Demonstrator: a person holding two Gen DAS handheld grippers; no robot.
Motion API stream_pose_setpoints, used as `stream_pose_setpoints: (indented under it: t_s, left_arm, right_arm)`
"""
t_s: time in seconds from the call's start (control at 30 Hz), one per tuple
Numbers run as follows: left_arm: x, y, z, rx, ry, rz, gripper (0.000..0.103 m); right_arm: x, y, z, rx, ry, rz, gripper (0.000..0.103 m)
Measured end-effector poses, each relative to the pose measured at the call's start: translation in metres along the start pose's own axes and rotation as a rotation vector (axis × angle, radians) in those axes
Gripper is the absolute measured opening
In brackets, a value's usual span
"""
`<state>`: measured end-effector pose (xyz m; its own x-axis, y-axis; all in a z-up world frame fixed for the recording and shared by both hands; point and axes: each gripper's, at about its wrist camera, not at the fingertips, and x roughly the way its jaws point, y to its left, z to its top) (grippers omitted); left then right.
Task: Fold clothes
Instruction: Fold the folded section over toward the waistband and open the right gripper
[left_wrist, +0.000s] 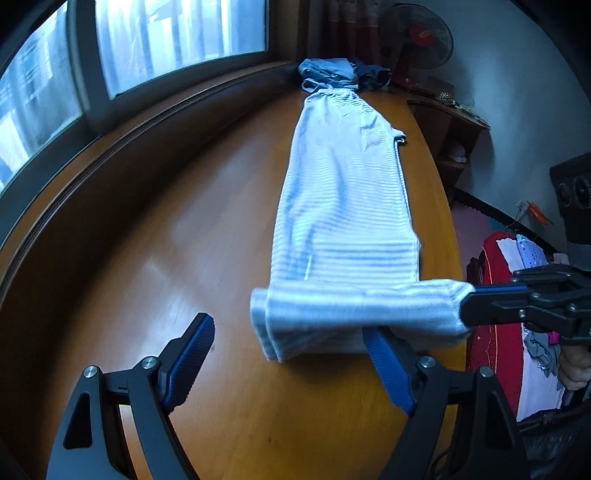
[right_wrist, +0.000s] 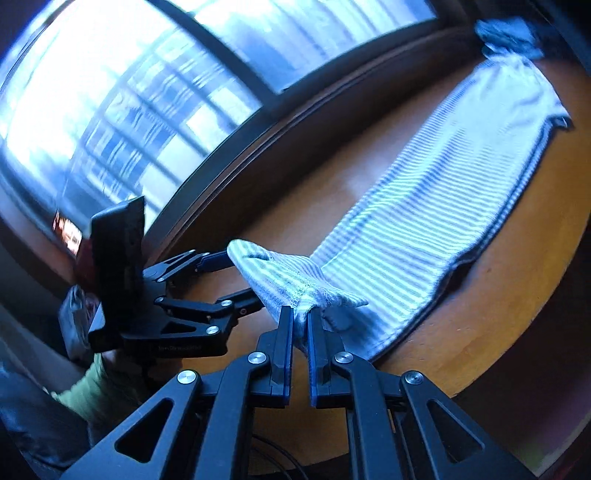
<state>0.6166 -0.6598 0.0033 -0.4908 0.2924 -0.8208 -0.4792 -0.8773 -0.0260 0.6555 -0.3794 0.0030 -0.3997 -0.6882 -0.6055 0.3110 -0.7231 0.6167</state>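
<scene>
Left wrist view: we see the striped garment (left_wrist: 343, 206) lying lengthwise on the wooden table (left_wrist: 177, 258), its near end lifted and turned back; the left gripper (left_wrist: 291, 350) stands wide apart, empty, below that raised hem, while the right gripper (left_wrist: 467, 308) pinches its corner. Right wrist view: we see the right gripper (right_wrist: 300, 321) clamped narrowly on the cloth (right_wrist: 436, 206), the left gripper (right_wrist: 236, 277) spread beside the fold.

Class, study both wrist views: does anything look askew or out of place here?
The striped garment lies straight, but only the right gripper pinches its lifted near end; the left gripper is open, so the hem sags unevenly.
</scene>
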Motion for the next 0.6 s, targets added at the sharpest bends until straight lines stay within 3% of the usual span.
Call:
stream_pose_setpoints:
  t_s: [0.17,0.3,0.43,0.6]
  left_arm:
    - [0.012,-0.005,0.014,0.026,0.004,-0.011,0.081]
    - [0.026,-0.003,0.028,0.005,0.004,-0.014,0.081]
    - [0.045,0.004,0.038,-0.008,0.018,0.004,0.081]
    - [0.067,0.003,0.040,0.014,0.063,0.011,0.081]
  right_arm:
    - [0.007,-0.037,0.018,0.155,-0.005,0.028,0.009]
    - [0.015,-0.055,0.033,0.165,-0.031,-0.138,0.009]
    - [0.015,-0.047,0.037,0.094,-0.050,-0.226,0.010]
    - [0.031,-0.014,0.030,-0.115,-0.023,-0.284,0.018]
